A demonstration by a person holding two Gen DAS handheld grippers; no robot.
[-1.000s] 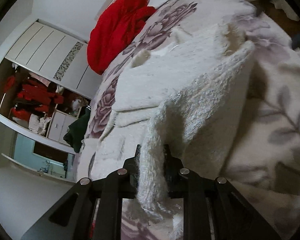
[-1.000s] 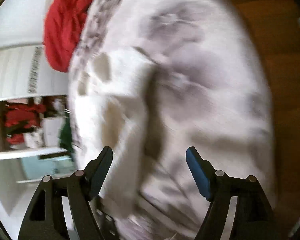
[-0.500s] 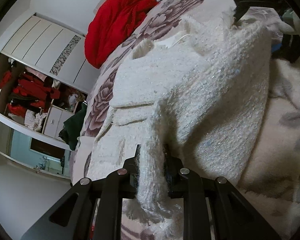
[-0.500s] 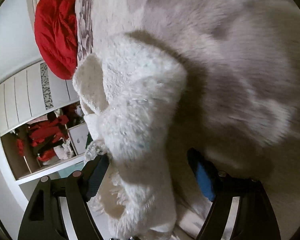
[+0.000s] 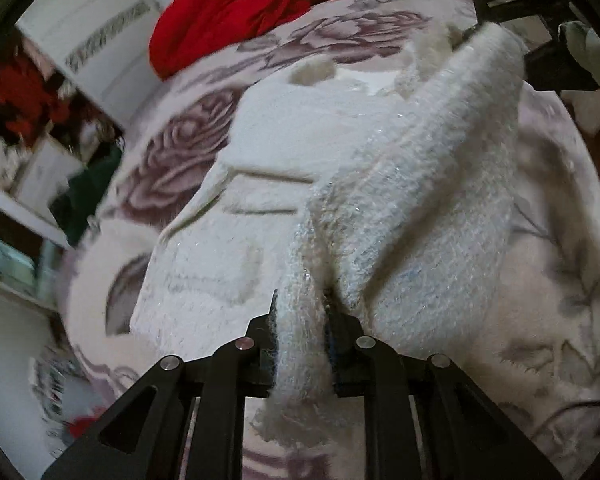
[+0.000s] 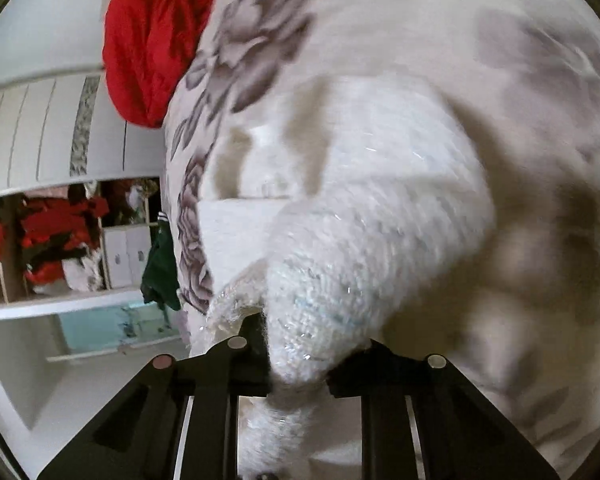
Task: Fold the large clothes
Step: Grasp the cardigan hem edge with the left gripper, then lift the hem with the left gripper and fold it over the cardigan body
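A fuzzy white sweater (image 5: 284,160) lies spread on a bed with a floral cover (image 5: 548,288). My left gripper (image 5: 302,332) is shut on a bunched edge of the sweater, which rises in a raised fold toward the far right. My right gripper (image 6: 298,364) is shut on another part of the same sweater (image 6: 380,208). The right gripper also shows in the left wrist view (image 5: 512,4) at the top right, at the far end of the lifted fold.
A red blanket (image 5: 236,12) is heaped at the head of the bed. A white wardrobe (image 6: 32,136) with red clothes in an open section stands on the left. A dark green garment (image 6: 160,272) hangs off the bed's edge.
My right gripper closed on the sweater, which it only straddled half a second ago. The fold between the two grippers has lifted higher off the bed. My left gripper kept its hold.
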